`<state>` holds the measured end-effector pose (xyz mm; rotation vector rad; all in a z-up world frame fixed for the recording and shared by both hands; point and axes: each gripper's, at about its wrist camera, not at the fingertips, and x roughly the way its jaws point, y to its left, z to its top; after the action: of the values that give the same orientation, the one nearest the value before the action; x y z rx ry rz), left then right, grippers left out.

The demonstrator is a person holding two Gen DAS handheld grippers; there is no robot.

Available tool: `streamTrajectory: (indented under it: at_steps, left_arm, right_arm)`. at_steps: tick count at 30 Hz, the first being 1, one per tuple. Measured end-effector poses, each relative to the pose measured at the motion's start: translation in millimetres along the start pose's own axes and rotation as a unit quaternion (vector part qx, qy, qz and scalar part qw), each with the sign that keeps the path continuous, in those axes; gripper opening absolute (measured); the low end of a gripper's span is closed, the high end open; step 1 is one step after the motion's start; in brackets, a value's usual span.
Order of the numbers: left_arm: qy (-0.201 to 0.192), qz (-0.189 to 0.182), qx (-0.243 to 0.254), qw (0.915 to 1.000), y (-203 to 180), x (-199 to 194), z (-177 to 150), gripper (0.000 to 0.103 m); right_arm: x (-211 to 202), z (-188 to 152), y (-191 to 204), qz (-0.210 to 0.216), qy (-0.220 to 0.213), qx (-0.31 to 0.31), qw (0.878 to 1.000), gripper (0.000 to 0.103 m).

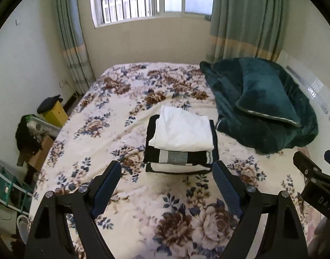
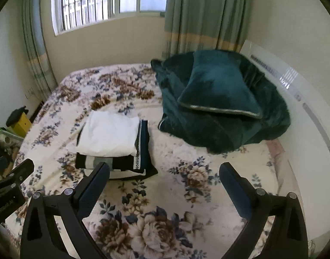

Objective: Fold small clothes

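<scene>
Both grippers hang wide and empty over the floral bedspread (image 1: pixel 165 205): the left gripper (image 1: pixel 167 172) has the stack of folded clothes (image 1: pixel 181 144) straight ahead and is nearer, while the right gripper (image 2: pixel 165 172) sees it ahead-left, the white garment (image 2: pixel 110 136) on top.

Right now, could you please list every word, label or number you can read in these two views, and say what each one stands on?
"DAS": white letters on the black body of the right gripper, cut off at the left wrist view's edge.
White lettering on the black body of the left gripper, at the right wrist view's left edge: too blurred to read.
Nothing readable on the folded clothes stack, the bed or the walls.
</scene>
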<state>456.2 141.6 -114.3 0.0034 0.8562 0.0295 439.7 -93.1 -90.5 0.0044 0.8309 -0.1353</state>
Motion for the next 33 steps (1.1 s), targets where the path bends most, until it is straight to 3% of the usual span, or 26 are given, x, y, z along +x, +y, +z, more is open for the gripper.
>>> streamTrajectory:
  at_steps: [8,14,20,33]
  left_arm:
    - [-0.025,-0.006,-0.002,0.9997,-6.1,-85.5,-20.7,0.086]
    - [-0.041,-0.011,-0.005,0.9991,-9.0,-128.2,-32.4,0.086]
    - [-0.052,-0.01,-0.011,0.9985,-6.9,-148.5,-38.4,0.086]
    - [-0.068,-0.002,-0.018,0.9975,-4.0,-166.7,-44.5,0.086]
  right_arm:
    - [-135.4,-16.9,-18.8,0.007,-0.054,-0.019,0.998,0.103]
    - [-197.2,-28.8,-31.7,0.012,-0.076,-0.025,0.997,0.103]
    - [-226.8,-41.7,-44.4,0.014,-0.079,-0.02,0.997,0.103]
    - [-246.0,-41.3,-45.4,0.026,-0.091,-0.026,0.995,0.103]
